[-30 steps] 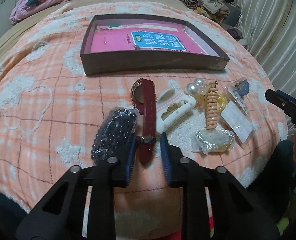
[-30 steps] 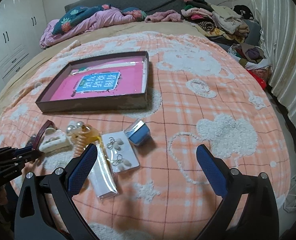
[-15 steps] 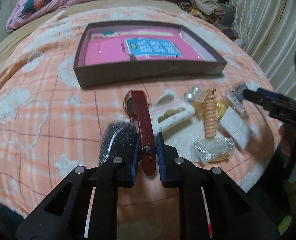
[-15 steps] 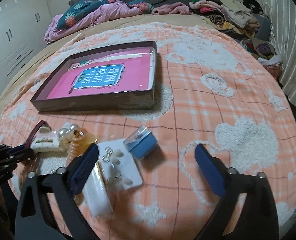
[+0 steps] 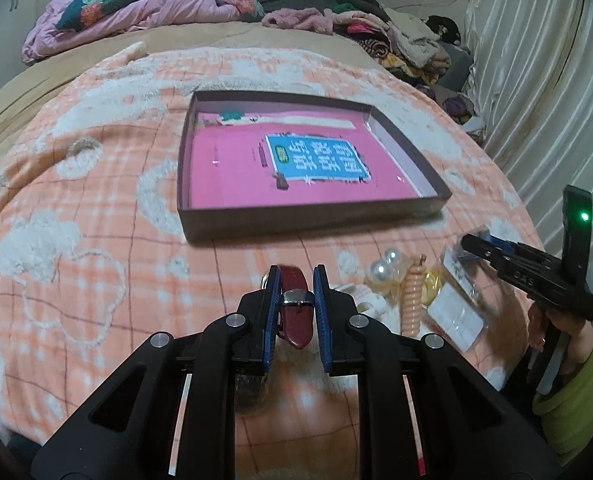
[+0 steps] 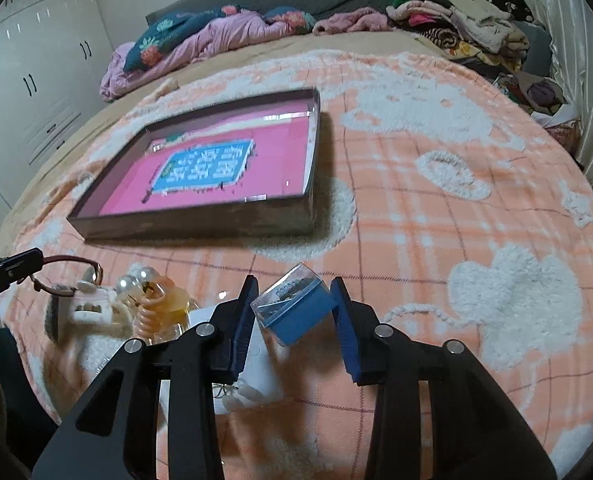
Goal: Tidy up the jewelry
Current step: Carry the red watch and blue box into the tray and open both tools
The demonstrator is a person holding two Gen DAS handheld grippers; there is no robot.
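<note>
Watch strap (image 5: 295, 312), dark red, pinched tight at its buckle between jaws of left gripper (image 5: 295, 294), lifted a little above the orange blanket (image 5: 96, 208). Small blue box (image 6: 294, 309) with clear lid sat tilted between jaws of right gripper (image 6: 294, 312); could not tell if squeezed. Pearls (image 5: 384, 265), peach coil hair tie (image 5: 412, 300) near. Dark tray (image 5: 308, 218) beyond, pink book (image 5: 256, 176) inside.
</note>
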